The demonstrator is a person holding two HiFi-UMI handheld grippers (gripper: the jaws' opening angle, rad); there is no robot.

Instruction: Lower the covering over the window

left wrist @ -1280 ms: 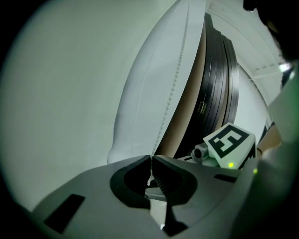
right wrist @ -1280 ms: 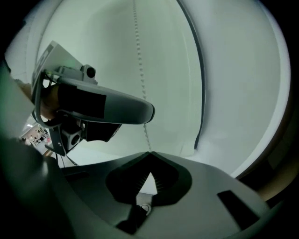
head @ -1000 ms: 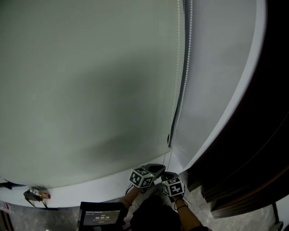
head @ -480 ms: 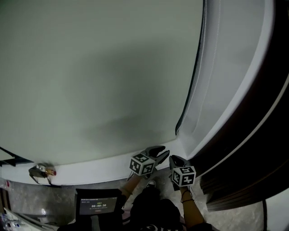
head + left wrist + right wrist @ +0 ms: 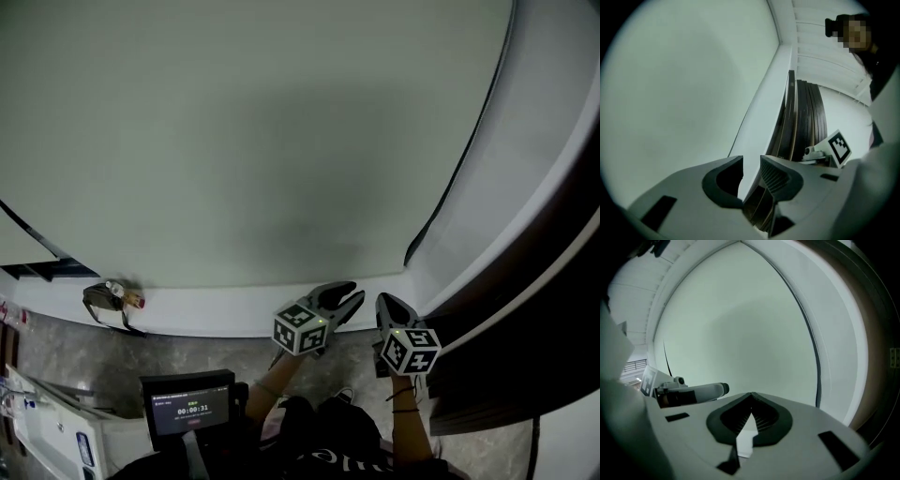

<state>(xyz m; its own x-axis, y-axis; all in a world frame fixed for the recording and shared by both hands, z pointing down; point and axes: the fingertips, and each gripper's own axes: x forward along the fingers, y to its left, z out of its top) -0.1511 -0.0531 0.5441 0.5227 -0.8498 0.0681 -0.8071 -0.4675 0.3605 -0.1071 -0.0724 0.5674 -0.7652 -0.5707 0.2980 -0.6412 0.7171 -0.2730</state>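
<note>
A pale green roller blind (image 5: 234, 141) fills the window down to the white sill (image 5: 206, 307). Its dark right edge (image 5: 464, 169) runs along the white frame. Both grippers hover just below the sill at the blind's lower right corner. My left gripper (image 5: 352, 293) is open, and only the white frame shows through the gap between its fingers (image 5: 751, 159). To its right, my right gripper (image 5: 385, 302) is shut, its tips meeting (image 5: 751, 394) with nothing seen between them. The blind (image 5: 740, 324) rises ahead of it. No pull cord shows.
Dark slatted panels (image 5: 525, 319) stand close on the right. A small dark object (image 5: 108, 298) lies on the sill at the left. Below are a black screen (image 5: 192, 408), a white appliance (image 5: 47, 431) and the person's arms and body (image 5: 319, 431).
The left jaws have opened. The two grippers have drawn apart and sit higher in the head view. The view has swung, and the bead cord seen earlier is out of sight.
</note>
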